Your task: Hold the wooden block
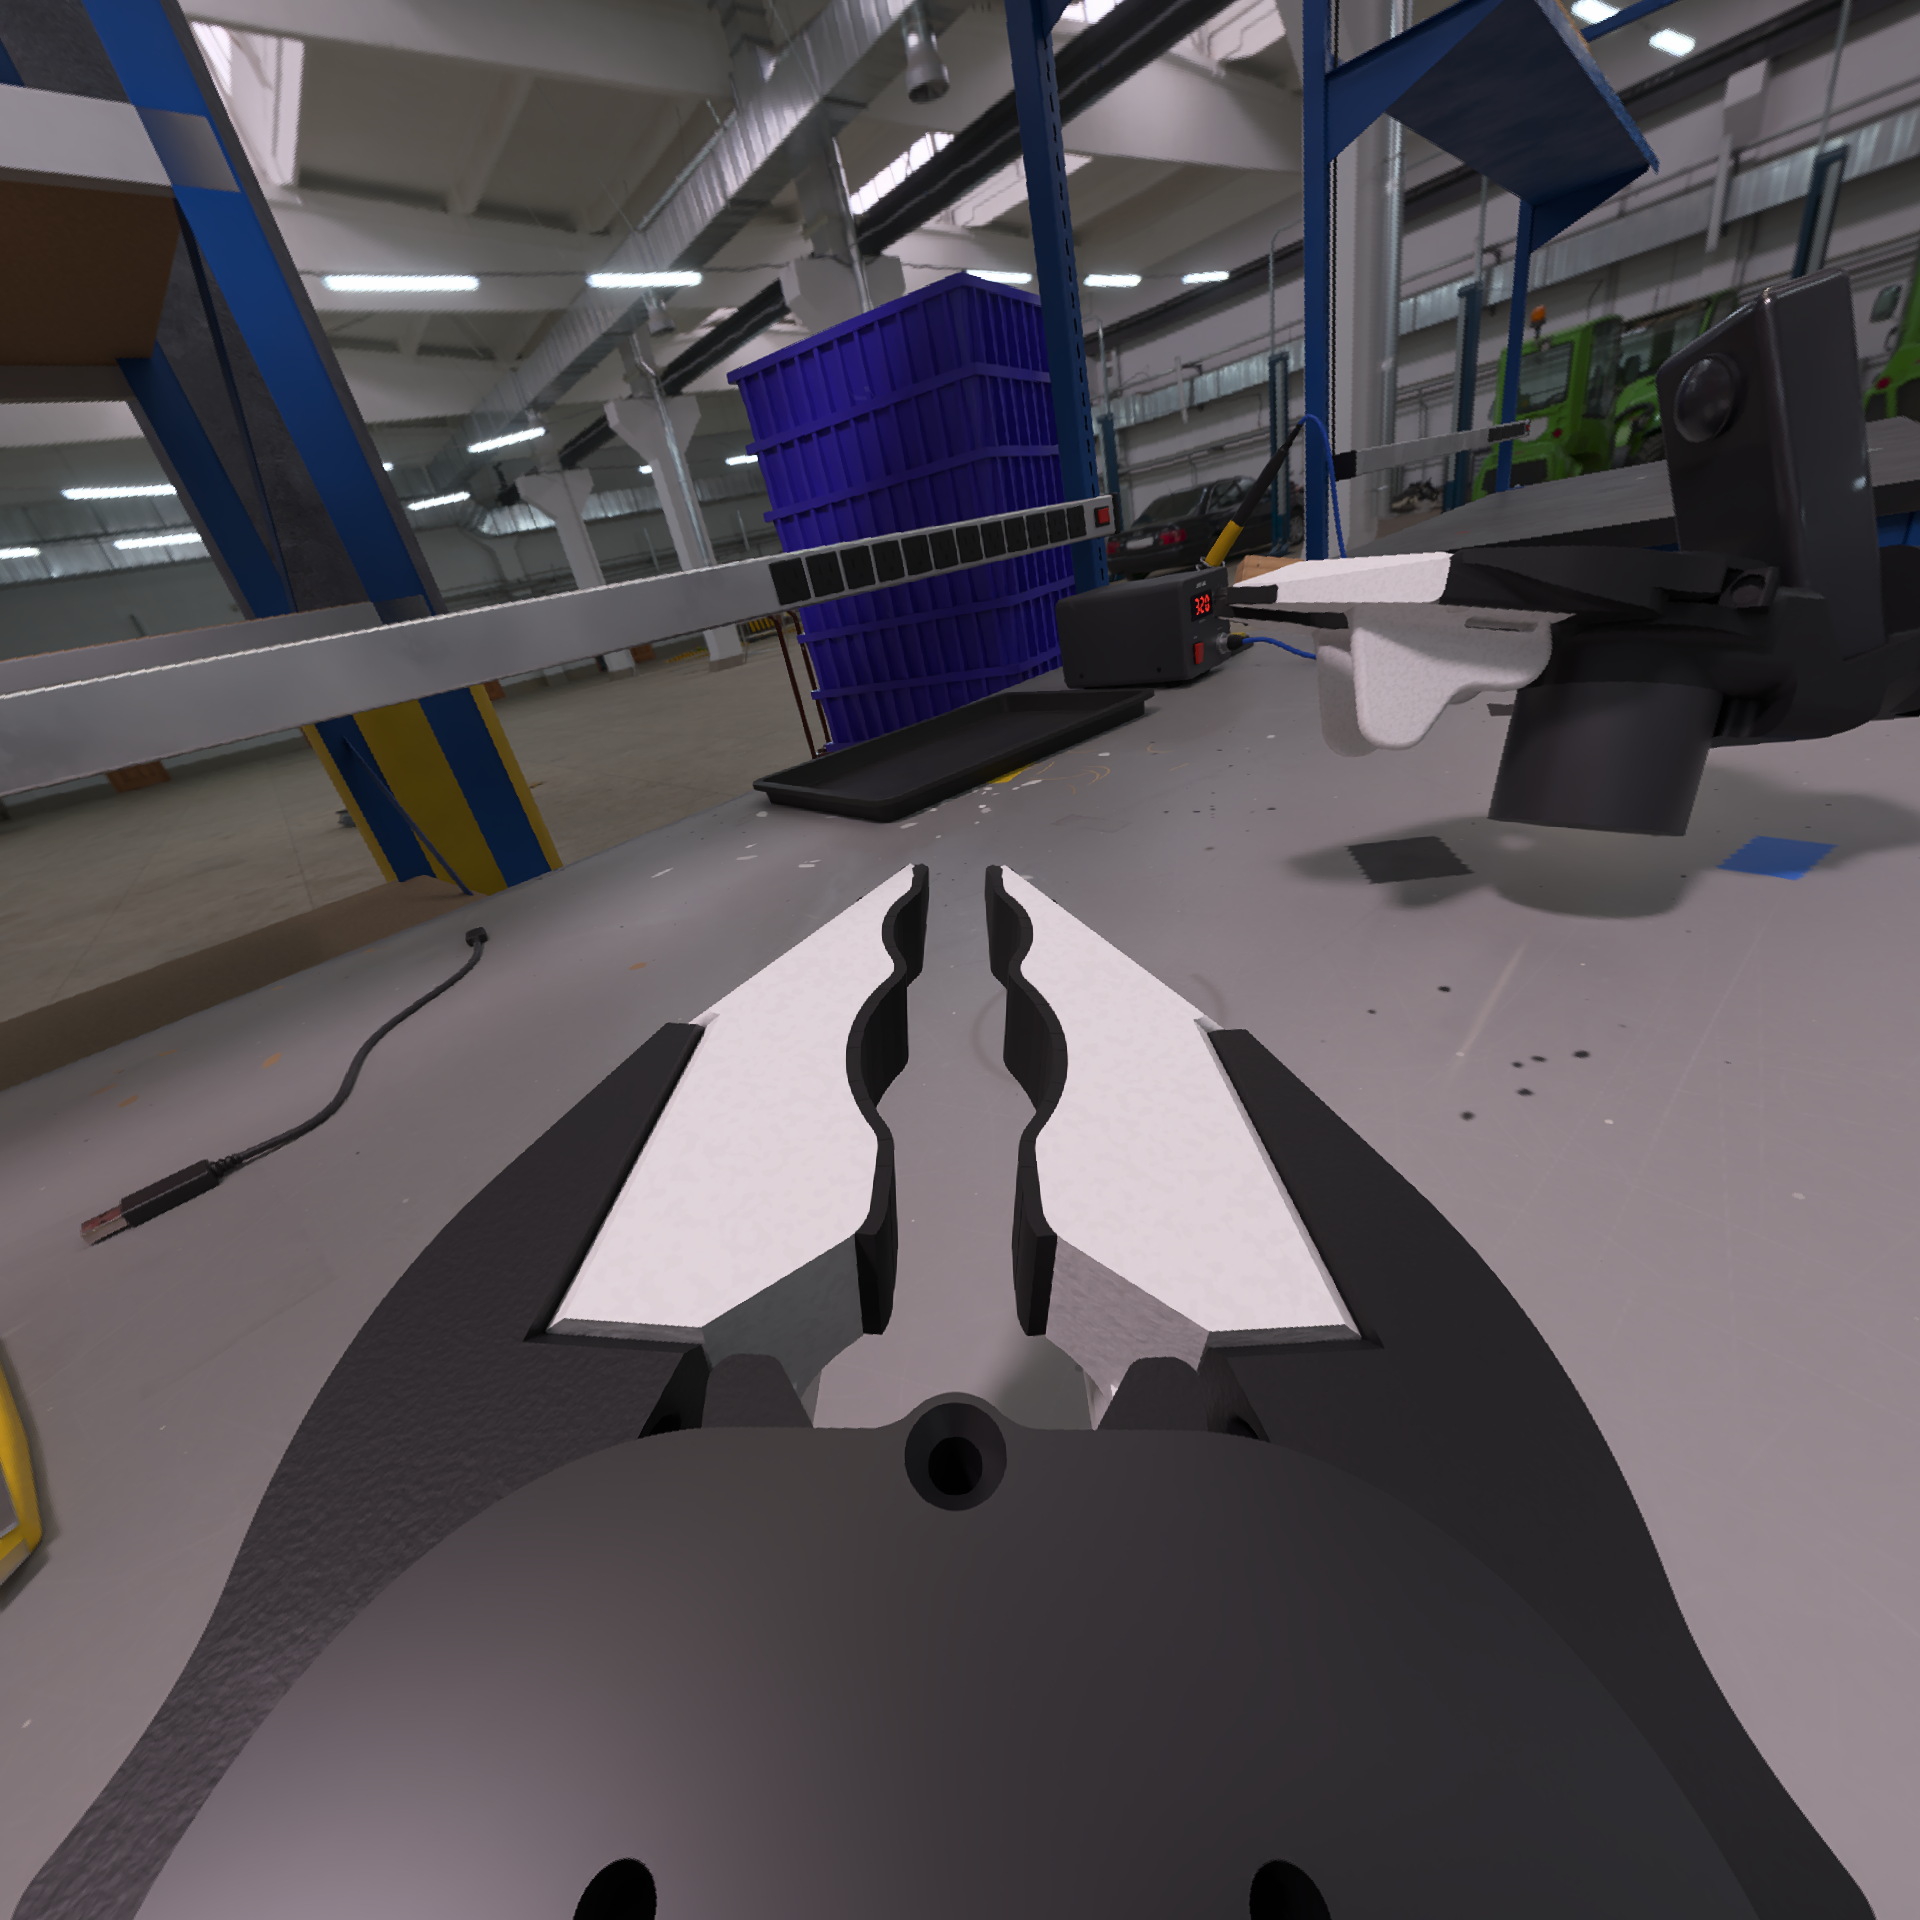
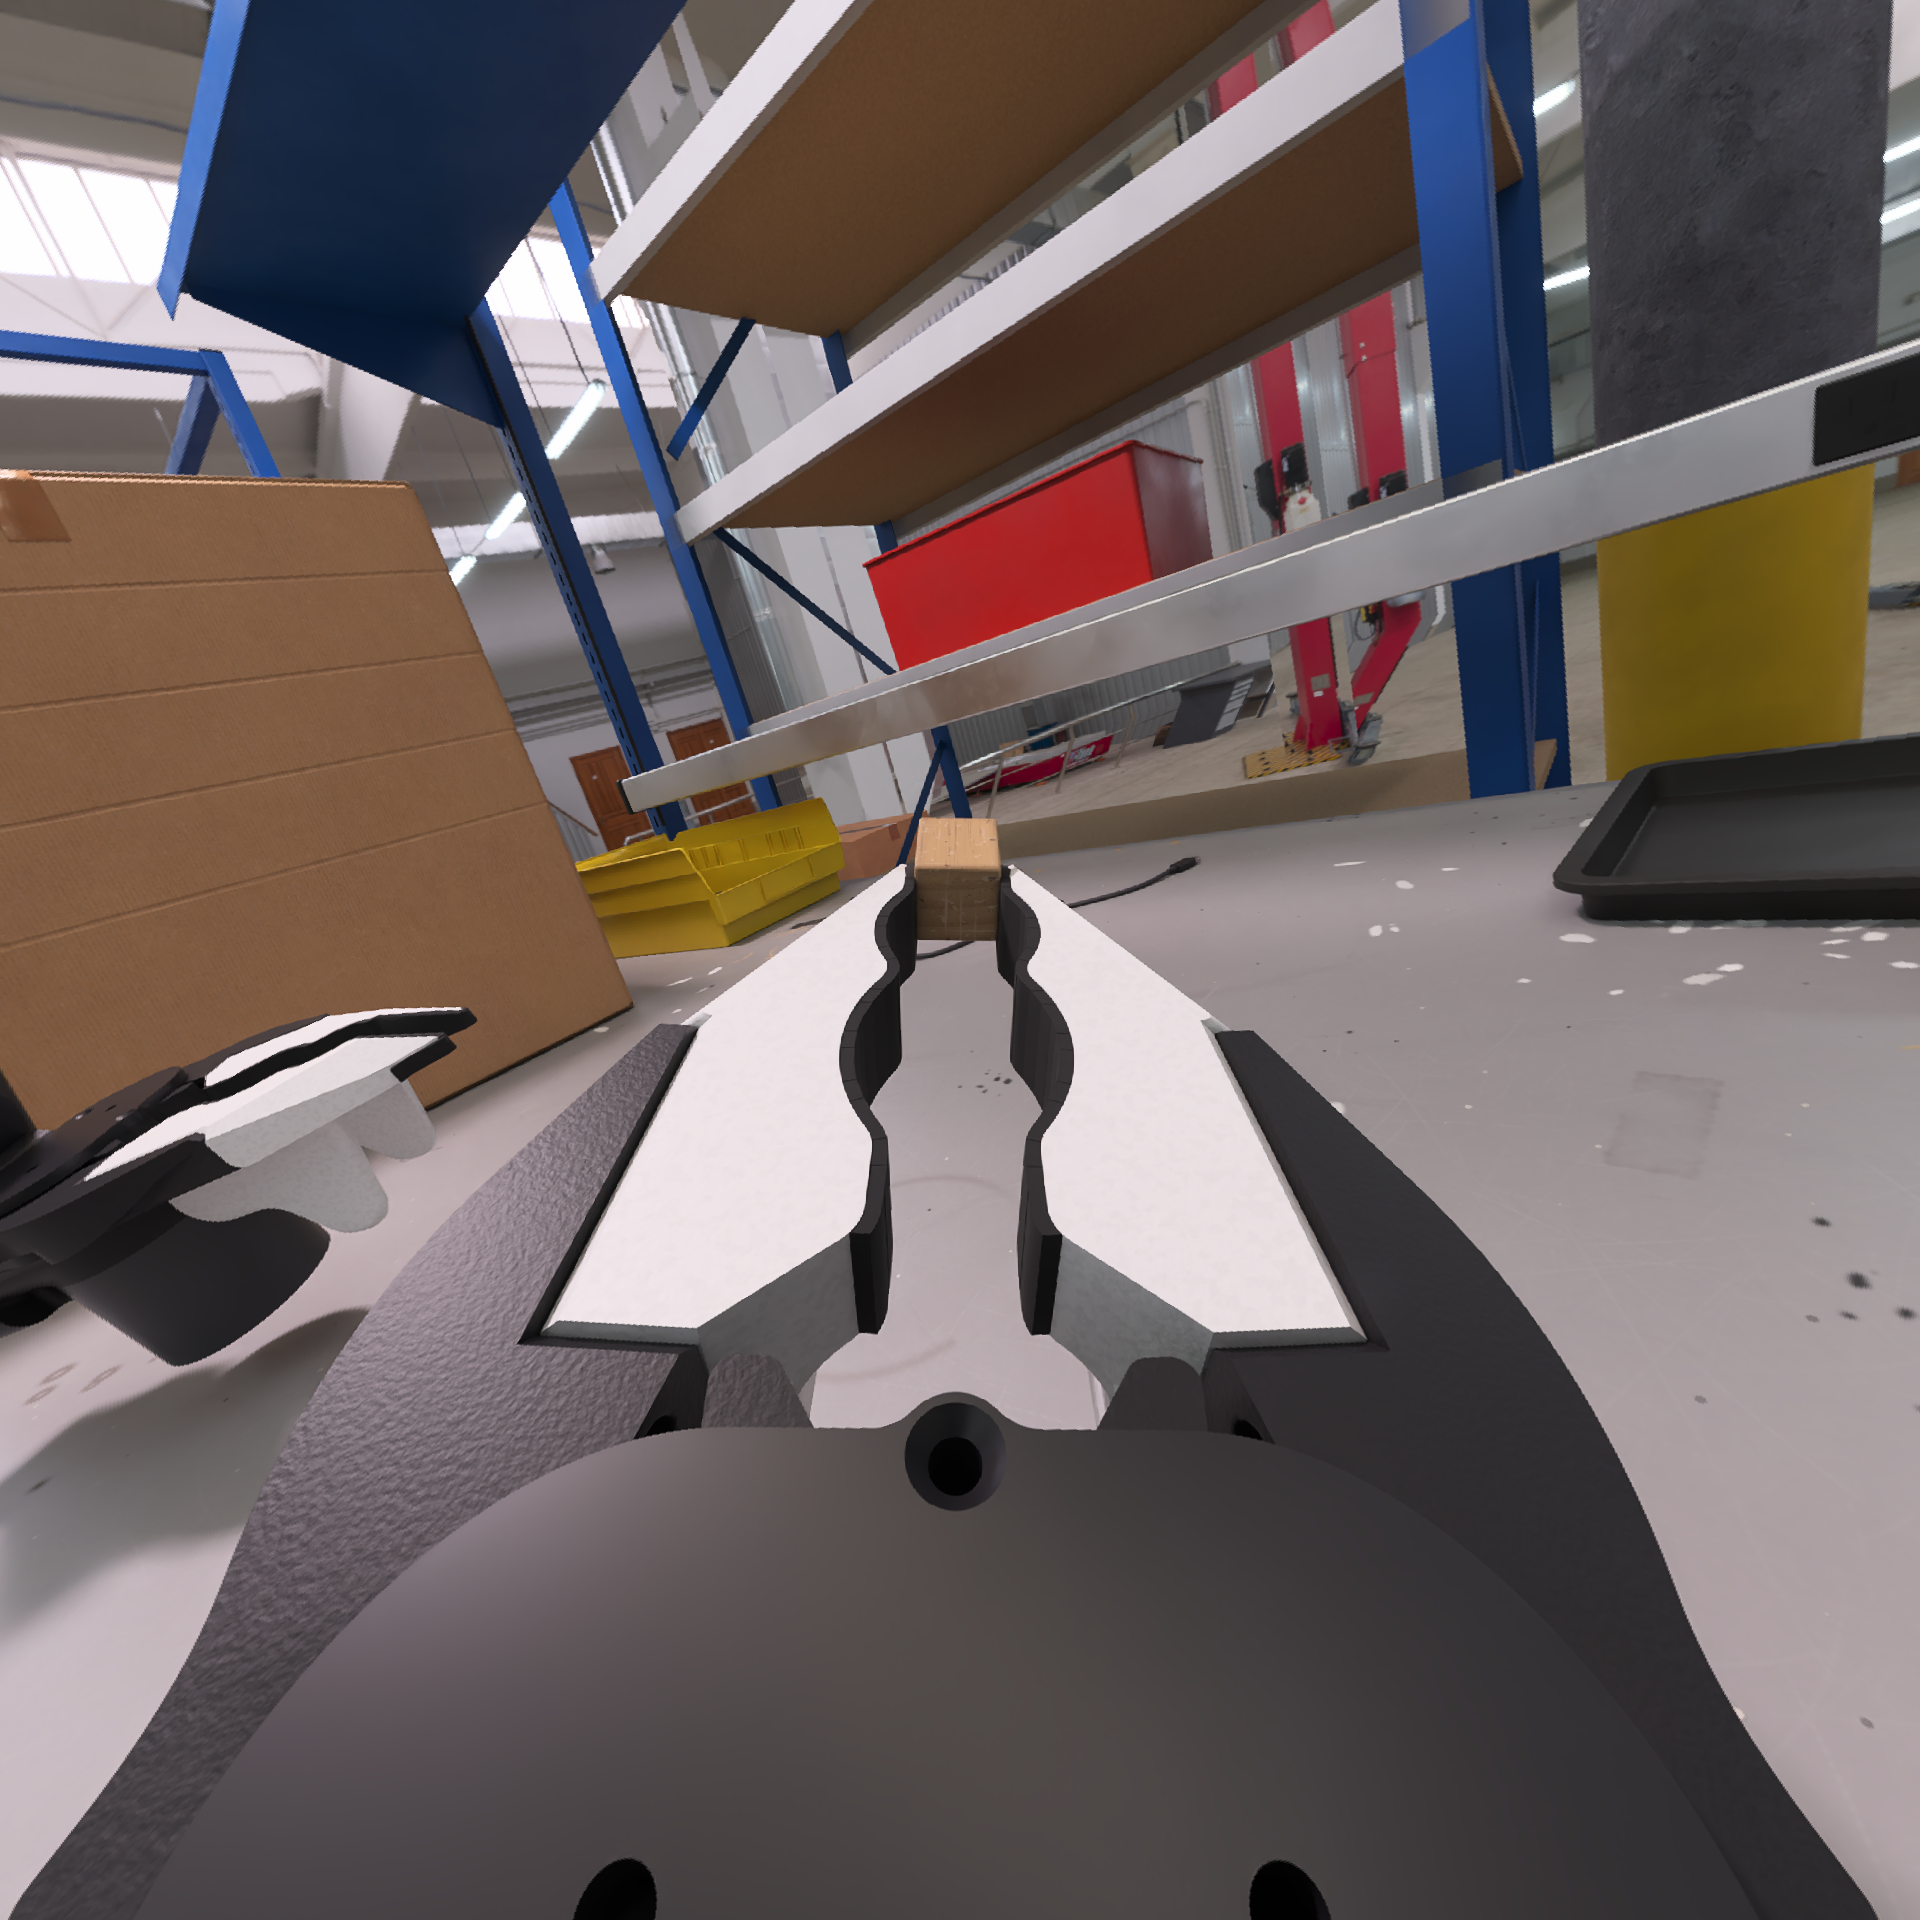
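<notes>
The wooden block (image 2: 956,878) is a small tan cube pinched between the tips of my right gripper (image 2: 956,894), which is shut on it and holds it a little above the grey table (image 2: 1455,1091). In the left wrist view the right gripper (image 1: 1252,608) hovers at the right over its shadow, with a sliver of the block (image 1: 1265,567) showing at its tips. My left gripper (image 1: 956,878) is shut and empty, low over the table. It also shows at the left of the right wrist view (image 2: 457,1029).
A black tray (image 1: 956,758) lies ahead of the left gripper, before stacked blue crates (image 1: 914,499) and a soldering station (image 1: 1143,629). A USB cable (image 1: 312,1112) lies to the left. A cardboard box (image 2: 239,779) and yellow bins (image 2: 717,873) stand beside the right gripper. A metal rail (image 2: 1247,592) crosses overhead.
</notes>
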